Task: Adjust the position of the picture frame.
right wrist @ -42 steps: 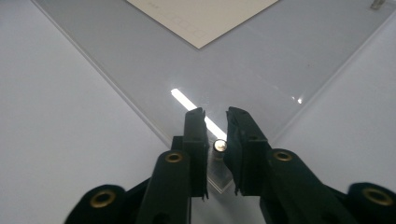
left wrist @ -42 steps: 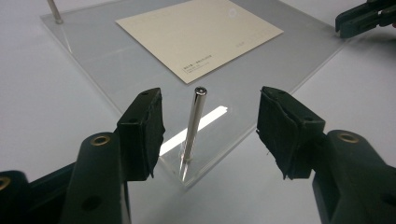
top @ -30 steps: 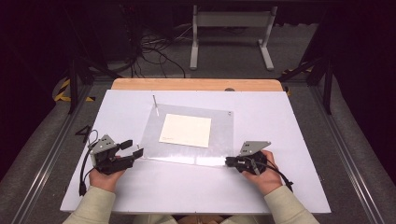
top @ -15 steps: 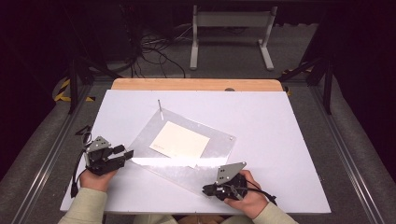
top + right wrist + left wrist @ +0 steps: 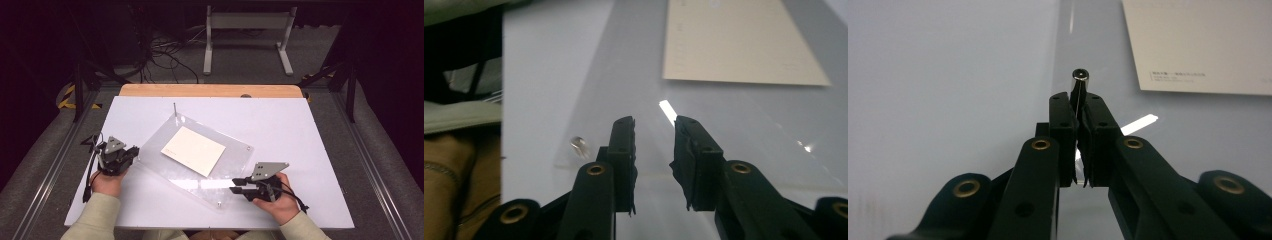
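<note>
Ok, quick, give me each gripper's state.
Left gripper: closed on the clear sheet's edge.
Right gripper: open, jaws either side of the sheet's edge, not clamped.

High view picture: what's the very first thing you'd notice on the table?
A big clear plastic sheet lies crooked in the middle of the white table, with a cream card under it. The left gripper pinches its left edge. The right gripper sits at its near edge, jaws apart.

Left gripper (image 5: 131, 154) fingers pinched together, right gripper (image 5: 235, 186) fingers parted.
</note>
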`<state>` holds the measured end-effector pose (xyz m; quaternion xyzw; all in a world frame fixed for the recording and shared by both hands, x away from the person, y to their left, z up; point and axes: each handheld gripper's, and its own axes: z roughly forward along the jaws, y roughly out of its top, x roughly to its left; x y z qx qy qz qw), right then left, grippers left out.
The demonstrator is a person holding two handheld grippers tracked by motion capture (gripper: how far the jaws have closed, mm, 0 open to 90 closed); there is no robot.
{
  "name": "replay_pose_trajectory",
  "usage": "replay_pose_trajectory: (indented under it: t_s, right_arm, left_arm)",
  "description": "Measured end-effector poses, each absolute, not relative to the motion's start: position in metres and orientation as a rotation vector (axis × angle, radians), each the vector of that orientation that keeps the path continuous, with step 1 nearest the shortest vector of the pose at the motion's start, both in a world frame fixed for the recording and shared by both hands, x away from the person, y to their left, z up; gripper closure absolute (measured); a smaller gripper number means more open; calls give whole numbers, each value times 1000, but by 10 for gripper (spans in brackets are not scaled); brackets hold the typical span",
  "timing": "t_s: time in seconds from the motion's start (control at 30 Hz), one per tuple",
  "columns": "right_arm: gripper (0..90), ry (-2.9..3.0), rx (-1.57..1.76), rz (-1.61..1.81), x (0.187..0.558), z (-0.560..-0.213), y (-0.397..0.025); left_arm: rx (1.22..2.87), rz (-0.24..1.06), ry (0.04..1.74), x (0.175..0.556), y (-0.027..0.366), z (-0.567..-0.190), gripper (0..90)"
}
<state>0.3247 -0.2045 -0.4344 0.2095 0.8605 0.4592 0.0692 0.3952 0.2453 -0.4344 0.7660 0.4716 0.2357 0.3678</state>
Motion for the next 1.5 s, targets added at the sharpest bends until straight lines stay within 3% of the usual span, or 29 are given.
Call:
replay_pose_trajectory:
  t_s: [0.23,0.37,0.43,0.5,0.6,1.0,1.1,1.5]
  right_arm:
    - [685,2433,891,1284,352,-434,-236]
    - [686,2366,971,1259,374,-434,-245]
    - [685,2338,990,1241,386,-434,-248]
    - [686,2330,1028,1229,399,-436,-251]
    - [700,2292,1053,1253,414,-438,-254]
    - [727,2373,976,1204,438,-457,-241]
    - [835,2390,921,1160,437,-456,-243]
    - [837,2712,486,1066,381,-445,-214]
  left_arm:
    - [1875,655,1250,441,237,-433,845]
    - [1826,580,1297,461,238,-448,823]
    - [1797,494,1294,463,241,-451,676]
    - [1808,529,1302,458,241,-448,505]
    - [1798,517,1282,448,244,-442,422]
    - [1800,498,1172,407,248,-438,396]
    - [1818,486,1144,402,246,-439,386]
    - [1865,433,1138,393,247,-442,364]
